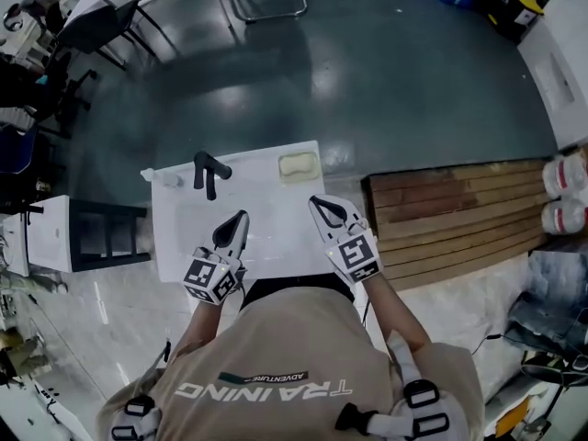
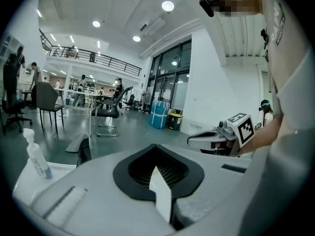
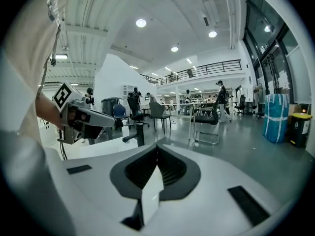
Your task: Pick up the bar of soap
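The bar of soap (image 1: 299, 164) is pale yellow and lies at the far right corner of the white washbasin top (image 1: 266, 209). My right gripper (image 1: 319, 202) hovers over the basin a little nearer than the soap, jaws shut and empty. My left gripper (image 1: 241, 219) hangs over the basin's near left part, also shut with nothing in it. In the left gripper view the left gripper (image 2: 157, 168) has its jaws together and the right gripper (image 2: 221, 137) shows at the right. The right gripper view shows the right gripper (image 3: 156, 170) closed, with the left gripper (image 3: 78, 118) at the left. Neither gripper view shows the soap.
A black faucet (image 1: 210, 171) stands at the basin's far left, with a small clear spray bottle (image 2: 35, 154) beside it. Wooden planks (image 1: 455, 214) lie to the right of the basin. Office chairs (image 1: 101, 26) stand farther off on the grey floor.
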